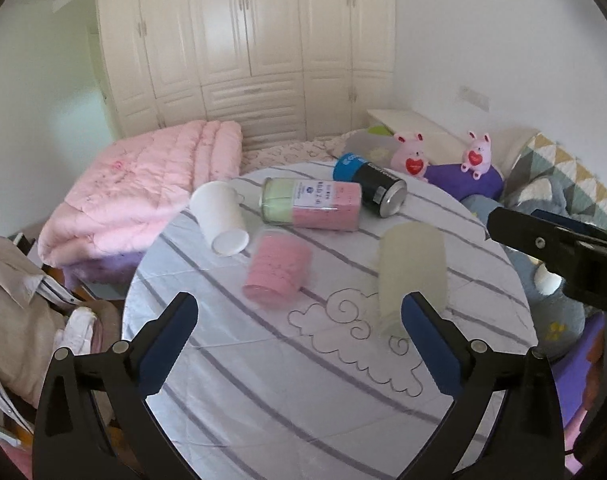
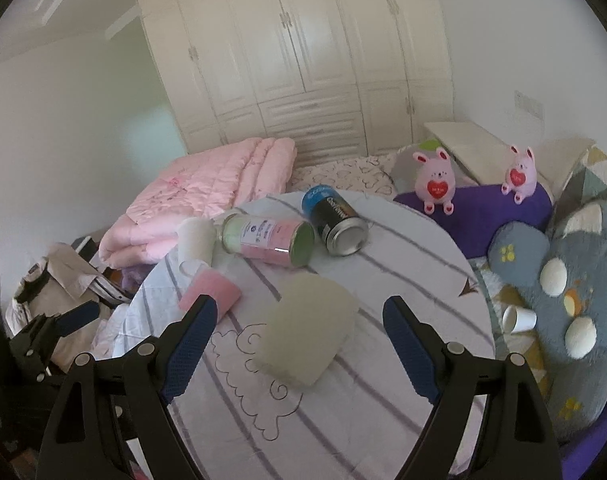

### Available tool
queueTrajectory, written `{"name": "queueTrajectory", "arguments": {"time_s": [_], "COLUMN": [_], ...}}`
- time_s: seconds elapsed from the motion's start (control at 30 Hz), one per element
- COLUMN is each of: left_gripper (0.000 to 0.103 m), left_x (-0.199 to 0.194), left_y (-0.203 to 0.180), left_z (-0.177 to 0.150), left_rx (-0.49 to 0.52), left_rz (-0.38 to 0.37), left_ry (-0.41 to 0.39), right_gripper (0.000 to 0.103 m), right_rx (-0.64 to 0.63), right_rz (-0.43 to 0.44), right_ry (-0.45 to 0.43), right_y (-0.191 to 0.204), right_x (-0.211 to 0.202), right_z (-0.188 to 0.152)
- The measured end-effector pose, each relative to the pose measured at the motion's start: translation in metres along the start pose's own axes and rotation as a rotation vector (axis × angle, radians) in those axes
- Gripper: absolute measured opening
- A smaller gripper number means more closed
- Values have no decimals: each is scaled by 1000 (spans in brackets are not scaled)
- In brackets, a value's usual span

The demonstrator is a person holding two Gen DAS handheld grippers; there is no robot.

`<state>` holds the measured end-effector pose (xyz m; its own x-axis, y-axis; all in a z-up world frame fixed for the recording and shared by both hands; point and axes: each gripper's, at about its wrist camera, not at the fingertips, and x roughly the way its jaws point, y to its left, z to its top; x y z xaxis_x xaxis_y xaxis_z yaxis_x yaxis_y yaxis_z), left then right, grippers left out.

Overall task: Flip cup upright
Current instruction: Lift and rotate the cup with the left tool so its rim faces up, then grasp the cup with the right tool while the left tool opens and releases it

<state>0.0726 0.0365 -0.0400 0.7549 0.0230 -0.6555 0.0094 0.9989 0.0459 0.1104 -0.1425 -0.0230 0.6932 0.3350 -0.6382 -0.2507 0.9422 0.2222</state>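
Right claw (image 2: 299,338): jaws wide apart, holding nothing, poised over the frosted pale cup (image 2: 309,330), which lies on its side between the blue pads without contact. Left claw (image 1: 299,346): likewise spread wide and empty; the same cup (image 1: 411,276) lies just beside its right pad. The cup rests on the round striped counter (image 1: 263,380). Beyond it lie a pink cup (image 1: 277,272), a white cup (image 1: 221,218), a pink-and-green canister (image 1: 313,204) and a dark can (image 1: 373,186), all tipped over.
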Motion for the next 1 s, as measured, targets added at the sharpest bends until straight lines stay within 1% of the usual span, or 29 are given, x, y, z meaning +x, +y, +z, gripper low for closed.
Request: {"name": "queueTrajectory", "arguments": {"time_s": [0.3, 0.5, 0.67, 0.83, 0.93, 1.0], "left_gripper": [103, 103, 103, 103, 103, 103], "left_x": [1, 17, 34, 52, 63, 70], "left_y": [8, 8, 6, 0, -3, -5], "left_z": [-6, -6, -4, 0, 2, 2], "left_rx": [0, 1, 10, 27, 39, 47], "left_rz": [-25, -56, -82, -108, -129, -140], "left_ry": [4, 33, 59, 83, 95, 105], "right_gripper": [86, 86, 86, 86, 86, 86], "right_rx": [90, 155, 220, 347, 390, 412], "right_rz": [0, -8, -40, -17, -19, -2], "right_ry": [123, 203, 274, 383, 427, 448], "right_y": [2, -4, -12, -28, -36, -39], "right_x": [22, 44, 70, 109, 127, 136], "right_z": [-2, -1, 1, 3, 1, 1]}}
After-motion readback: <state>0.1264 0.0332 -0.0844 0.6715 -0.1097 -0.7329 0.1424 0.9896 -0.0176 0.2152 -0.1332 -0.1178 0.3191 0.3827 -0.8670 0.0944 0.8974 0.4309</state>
